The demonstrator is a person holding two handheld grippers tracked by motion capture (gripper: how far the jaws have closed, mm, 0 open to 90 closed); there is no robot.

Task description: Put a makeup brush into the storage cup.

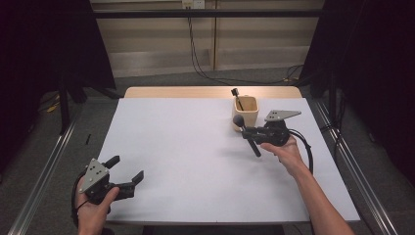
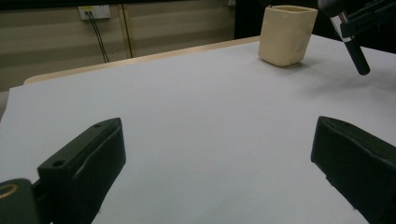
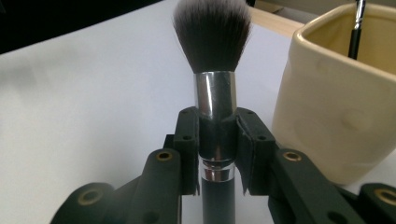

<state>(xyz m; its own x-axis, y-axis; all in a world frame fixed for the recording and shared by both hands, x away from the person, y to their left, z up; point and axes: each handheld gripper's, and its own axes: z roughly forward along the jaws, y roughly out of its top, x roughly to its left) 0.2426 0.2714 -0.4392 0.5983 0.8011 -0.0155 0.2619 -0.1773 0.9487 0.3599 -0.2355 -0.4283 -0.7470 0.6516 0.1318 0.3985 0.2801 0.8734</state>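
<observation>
On the white table (image 1: 195, 166), the right hand-held gripper (image 1: 250, 132) clamps a makeup brush (image 1: 247, 134); the left hand-held gripper (image 1: 128, 171) gapes.

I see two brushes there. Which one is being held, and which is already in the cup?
The thick brush with the fluffy dark head is clamped in the right gripper. The thin brush already stands in the cream cup.

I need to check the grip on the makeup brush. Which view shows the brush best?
The right gripper view: the makeup brush stands close up, clamped at its silver ferrule by the right tool. The high view shows it small; the left gripper view catches its handle end.
</observation>
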